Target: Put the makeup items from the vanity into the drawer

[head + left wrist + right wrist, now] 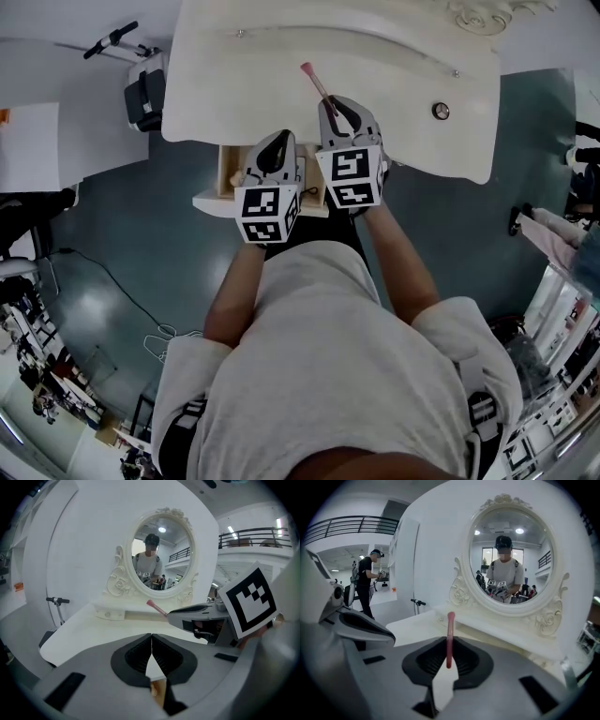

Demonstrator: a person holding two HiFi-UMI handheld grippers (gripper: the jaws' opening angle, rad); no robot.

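Right gripper (330,105) is clamped on a thin pink stick (313,79), probably a lip pencil or small brush. In the right gripper view its jaws pinch the stick's (449,637) near end, and the rest rises toward the mirror (511,559).

- Location: centre of the head view, the stick over the front edge of the white vanity top (281,66). Cannot tell if its far tip touches the top.
- Left gripper (277,142): jaws fully together with nothing between them, seen in its own view (151,645). It sits just beside the right one, over the open drawer (214,201) at centre left.
- Step in hand, as judged: item picked up, transfer to the drawer not yet made.
- Next move calls for: bring the stick down and left, clear of the vanity edge, then lower it into the drawer before letting go. The thin round shaft may roll or tip in the pads.
- Other: a small round piece (441,111) on the top at upper right; cannot identify it.
- Writing: no brand or label is legible. Only black-and-white square patterns on the marker cubes (352,176).
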